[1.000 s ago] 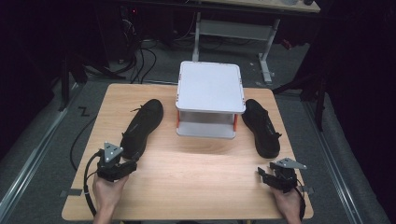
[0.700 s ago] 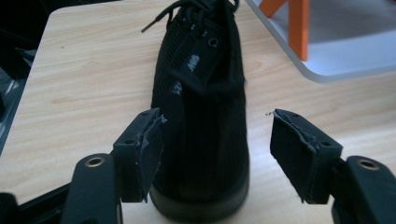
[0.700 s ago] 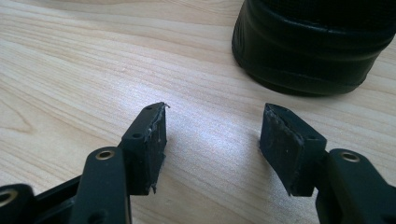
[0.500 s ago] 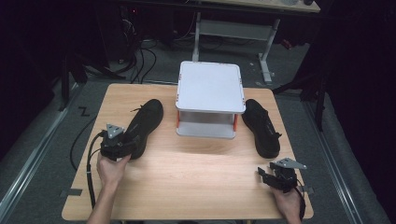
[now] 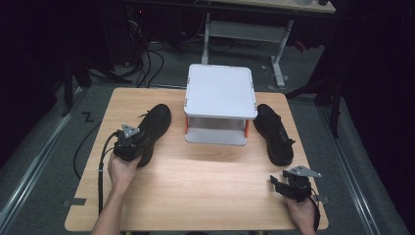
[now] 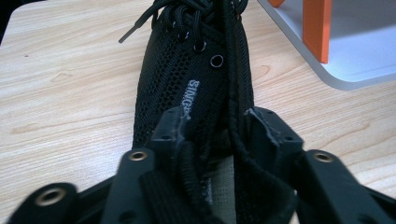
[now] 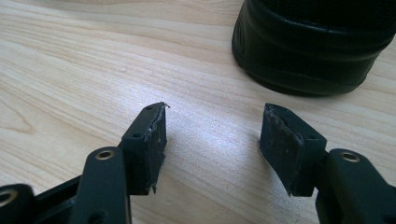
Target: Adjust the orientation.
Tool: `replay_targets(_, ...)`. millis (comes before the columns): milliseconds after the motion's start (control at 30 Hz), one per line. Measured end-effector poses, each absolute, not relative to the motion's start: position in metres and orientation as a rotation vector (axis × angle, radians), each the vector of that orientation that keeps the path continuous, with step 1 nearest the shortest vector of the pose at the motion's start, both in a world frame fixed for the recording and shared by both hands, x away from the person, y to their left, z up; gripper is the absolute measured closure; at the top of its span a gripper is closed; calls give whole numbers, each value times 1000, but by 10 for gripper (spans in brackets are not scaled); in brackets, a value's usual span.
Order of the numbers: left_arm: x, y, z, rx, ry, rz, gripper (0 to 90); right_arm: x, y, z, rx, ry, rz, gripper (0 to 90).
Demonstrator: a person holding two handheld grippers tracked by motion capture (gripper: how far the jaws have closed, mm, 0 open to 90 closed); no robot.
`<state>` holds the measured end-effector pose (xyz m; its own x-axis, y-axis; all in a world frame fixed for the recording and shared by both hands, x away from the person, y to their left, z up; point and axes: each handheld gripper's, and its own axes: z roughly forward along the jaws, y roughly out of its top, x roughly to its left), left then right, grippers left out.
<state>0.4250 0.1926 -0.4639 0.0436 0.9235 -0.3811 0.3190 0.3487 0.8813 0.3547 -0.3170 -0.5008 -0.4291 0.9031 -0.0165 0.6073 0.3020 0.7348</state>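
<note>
Left gripper (image 5: 131,144) slid up to left shoe (image 5: 151,128) on tabletop (image 5: 205,181) left of white stand (image 5: 220,103); fingers just closed, grasping heel collar. Pickup looked imminent. Right gripper (image 5: 281,185) idle near-right, released.

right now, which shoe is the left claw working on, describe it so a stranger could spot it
Start at the white two-tier stand in the middle of the wooden table; a black lace-up shoe lies on each side of it. It is the left shoe, toe angled toward the stand. Unlike the right shoe, it has the left claw closed around its collar.
</note>
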Motion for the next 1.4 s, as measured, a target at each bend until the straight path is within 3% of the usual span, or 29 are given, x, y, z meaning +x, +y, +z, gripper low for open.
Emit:
replay_targets(67,424,193,-464,1198,1486,669,683,355,-317,-501,1345,2146,926,410)
replay_targets(400,422,194,-462,1229,1433,616,848,355,-317,-501,1344,2145,927,410)
replay_targets(1400,392,181,-434,1265,1310,668,858,355,-317,-501,1345,2145,927,410)
